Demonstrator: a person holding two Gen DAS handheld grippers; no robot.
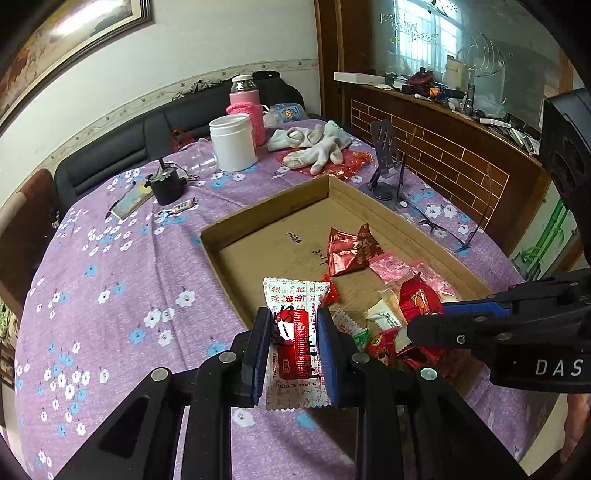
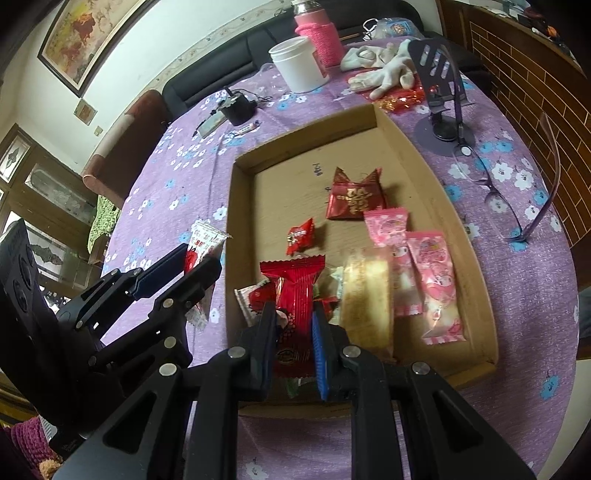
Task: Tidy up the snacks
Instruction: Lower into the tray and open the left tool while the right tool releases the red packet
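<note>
- The cardboard tray (image 2: pixel 436 173) lies on the worktop, which wears a purple flowered cloth (image 1: pixel 110 295); everything below is placed relative to that tray.
- The left gripper (image 1: pixel 293 332) hangs over the tray's left wall, its jaws pinching a white-and-red snack packet (image 1: pixel 295 332) by the middle. In the right wrist view the same packet (image 2: pixel 205 240) sits just outside the left wall, above the cloth.
- The right gripper (image 2: pixel 294 325) is over the tray's near end, its jaws pinching a red snack packet (image 2: pixel 295 291) lengthwise among the heap there.
- Inside the tray, beside that red packet, lies a pale cake in clear wrap (image 2: pixel 365 302); two pink packets (image 2: pixel 432 280) lie along the right wall.
- Nearer the tray's middle sit a small red candy (image 2: pixel 301 234) and a dark red gold-lettered packet (image 2: pixel 354 197), apart from each other.
- Beyond the tray's far end stand a white jar (image 2: pixel 299 64) and a pink-sleeved bottle (image 2: pixel 319 33), with white gloves (image 2: pixel 380 72) next to them.
- Off the tray's far right corner stands a purple phone stand (image 2: pixel 441 96); purple-framed glasses (image 2: pixel 517 192) lie on the cloth along the right wall.
</note>
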